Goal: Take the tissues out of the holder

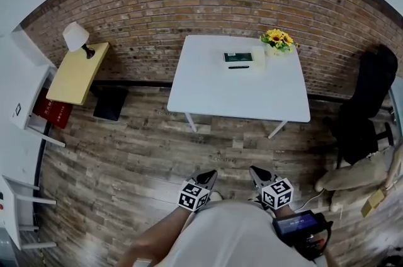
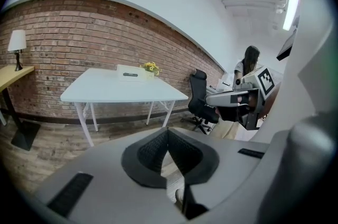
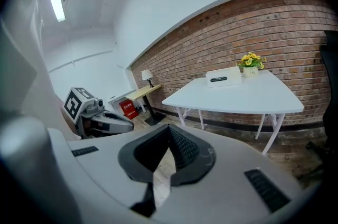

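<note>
left gripper (image 1: 211, 175) and right gripper (image 1: 254, 170) sit pressed together, empty, far from the tissue holder (image 1: 238, 58); tugging may drag it into the sunflowers (image 1: 277, 39).

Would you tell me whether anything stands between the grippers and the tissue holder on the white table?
Nothing visible does. The left gripper and right gripper, both shut and empty, are over the floor, short of the table. Only bare floor and bare table lie before the holder near the far edge, beside the flowers.

Left gripper (image 1: 209, 179), right gripper (image 1: 257, 176) low by torso, side by side, pointing forward; both jaws closed tip-to-tip
</note>
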The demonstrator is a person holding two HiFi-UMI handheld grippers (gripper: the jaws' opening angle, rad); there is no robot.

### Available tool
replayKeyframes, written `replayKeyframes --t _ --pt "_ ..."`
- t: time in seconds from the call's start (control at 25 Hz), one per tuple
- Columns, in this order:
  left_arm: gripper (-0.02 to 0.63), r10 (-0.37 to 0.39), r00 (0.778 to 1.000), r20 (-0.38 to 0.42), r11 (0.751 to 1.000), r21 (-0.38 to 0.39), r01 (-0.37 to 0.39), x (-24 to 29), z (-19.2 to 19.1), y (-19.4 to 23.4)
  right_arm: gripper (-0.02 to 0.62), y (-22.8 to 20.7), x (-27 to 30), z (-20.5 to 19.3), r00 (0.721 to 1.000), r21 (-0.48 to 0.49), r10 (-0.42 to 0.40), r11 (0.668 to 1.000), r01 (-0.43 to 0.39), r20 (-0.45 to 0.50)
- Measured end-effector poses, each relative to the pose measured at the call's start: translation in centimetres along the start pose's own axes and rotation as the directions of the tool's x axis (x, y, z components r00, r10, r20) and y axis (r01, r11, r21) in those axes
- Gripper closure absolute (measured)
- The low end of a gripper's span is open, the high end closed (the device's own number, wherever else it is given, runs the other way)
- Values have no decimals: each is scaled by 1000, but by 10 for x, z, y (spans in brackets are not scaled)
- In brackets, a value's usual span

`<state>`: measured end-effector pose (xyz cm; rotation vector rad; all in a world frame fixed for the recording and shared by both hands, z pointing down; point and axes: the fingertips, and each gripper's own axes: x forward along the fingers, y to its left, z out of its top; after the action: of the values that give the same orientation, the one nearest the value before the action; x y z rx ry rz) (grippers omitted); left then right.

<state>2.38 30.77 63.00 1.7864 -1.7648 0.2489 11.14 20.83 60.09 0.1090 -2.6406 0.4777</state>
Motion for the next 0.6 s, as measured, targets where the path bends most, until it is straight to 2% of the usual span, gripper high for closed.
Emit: replayKeyframes --t 0.6 --pt "598 17 1000 13 999 -32 -17 0 15 36 589 -12 24 23 1000 -16 -24 1000 24 -11"
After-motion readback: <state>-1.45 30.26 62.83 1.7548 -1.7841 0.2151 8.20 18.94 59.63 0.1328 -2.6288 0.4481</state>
